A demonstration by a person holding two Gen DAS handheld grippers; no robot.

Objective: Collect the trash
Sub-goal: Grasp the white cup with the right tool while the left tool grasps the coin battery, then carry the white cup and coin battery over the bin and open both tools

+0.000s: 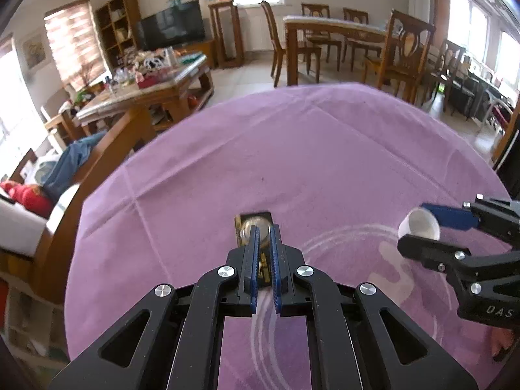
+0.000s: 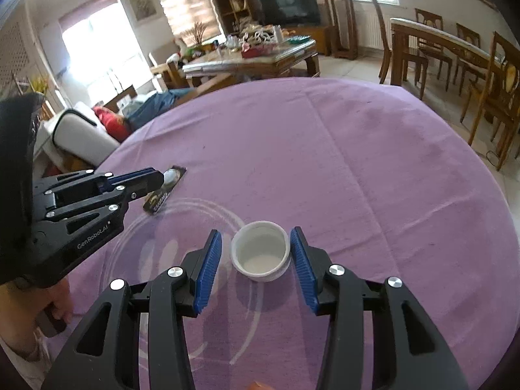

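A black and gold blister pack (image 1: 255, 222) with a round clear bubble lies on the purple tablecloth (image 1: 292, 146). My left gripper (image 1: 263, 237) is shut on it, the blue pads pinching the pack's near end. The right wrist view shows the same pack (image 2: 162, 200) under the left gripper (image 2: 162, 178). A white plastic bottle cap (image 2: 260, 253) sits open side up on the cloth. My right gripper (image 2: 256, 237) is open with its pads on either side of the cap, a gap showing on the left. In the left wrist view the cap (image 1: 421, 224) lies between the right gripper's fingers (image 1: 412, 226).
The round table's edge (image 2: 422, 104) curves away on all sides. A sofa (image 1: 22, 221) stands beyond the left edge, a cluttered coffee table (image 1: 146, 87) behind it, and a dining table with chairs (image 1: 341, 32) at the back right. A hand (image 2: 55, 305) holds the left gripper.
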